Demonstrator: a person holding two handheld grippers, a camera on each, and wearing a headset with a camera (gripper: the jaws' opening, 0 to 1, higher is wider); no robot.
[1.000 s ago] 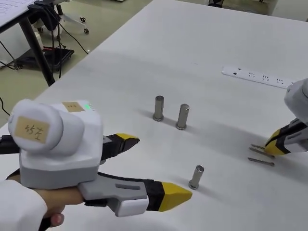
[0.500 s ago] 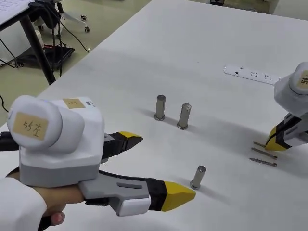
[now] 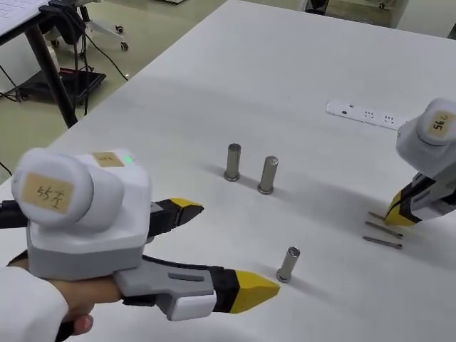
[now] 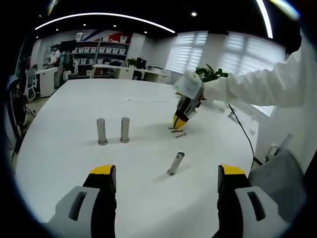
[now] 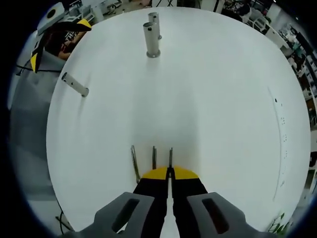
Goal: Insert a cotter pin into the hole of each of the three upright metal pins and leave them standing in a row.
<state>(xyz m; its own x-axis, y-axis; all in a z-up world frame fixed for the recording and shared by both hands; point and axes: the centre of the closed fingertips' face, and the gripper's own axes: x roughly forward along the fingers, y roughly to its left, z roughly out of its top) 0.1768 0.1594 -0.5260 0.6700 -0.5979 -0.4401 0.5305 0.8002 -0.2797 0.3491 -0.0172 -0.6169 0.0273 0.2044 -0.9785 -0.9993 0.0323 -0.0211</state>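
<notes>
Two metal pins (image 3: 233, 162) (image 3: 268, 174) stand side by side mid-table, and a third metal pin (image 3: 288, 263) stands apart, nearer me. My left gripper (image 3: 224, 249) is open at the lower left, short of that third pin (image 4: 176, 163), with nothing between its jaws. Three cotter pins (image 3: 382, 229) lie on the table at the right. In the right gripper view they lie side by side, and my right gripper (image 5: 170, 171) is shut on the end of the rightmost cotter pin (image 5: 170, 157). The head view shows the right gripper (image 3: 400, 212) with its tips down at the table.
A white power strip (image 3: 363, 114) lies at the back right of the white table (image 3: 178, 107). Beyond the table's left edge are the floor, a desk leg and cables (image 3: 64, 71). A person's white sleeve (image 4: 257, 84) holds the right gripper.
The right gripper has come further in from the right edge, and its tips now rest at the far cotter pin. The left gripper has stayed open in place.
</notes>
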